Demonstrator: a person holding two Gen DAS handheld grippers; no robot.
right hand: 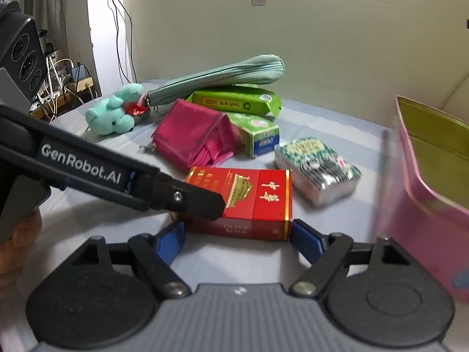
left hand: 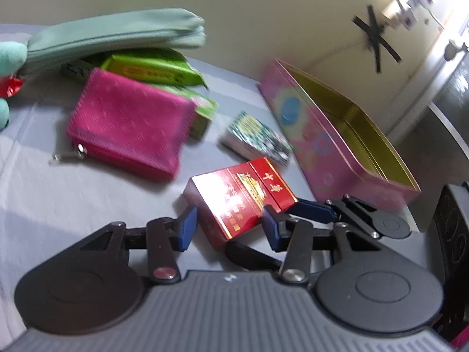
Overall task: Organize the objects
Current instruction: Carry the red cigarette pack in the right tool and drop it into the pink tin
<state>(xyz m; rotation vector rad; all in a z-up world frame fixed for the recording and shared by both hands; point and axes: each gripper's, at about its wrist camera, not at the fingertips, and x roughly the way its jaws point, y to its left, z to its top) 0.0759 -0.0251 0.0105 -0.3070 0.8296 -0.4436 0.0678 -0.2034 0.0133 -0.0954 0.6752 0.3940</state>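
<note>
A red cigarette pack (left hand: 239, 198) (right hand: 249, 202) lies on the grey table. My left gripper (left hand: 227, 226) is open with its blue pads on either side of the pack's near end. My right gripper (right hand: 237, 239) is open too, its pads flanking the pack's near side; it also shows in the left wrist view (left hand: 310, 209). The left gripper's finger (right hand: 187, 198) reaches over the pack's left end. An open pink tin (left hand: 346, 143) (right hand: 425, 182) with a gold inside stands to the right, nothing visible in it.
Behind the pack lie a silver-green packet (left hand: 258, 138) (right hand: 318, 168), a magenta pouch (left hand: 129, 123) (right hand: 190, 135), green boxes (left hand: 155, 66) (right hand: 234, 102), a teal zip case (left hand: 117, 35) (right hand: 217, 80) and a teal plush toy (right hand: 112, 114). A wall stands behind.
</note>
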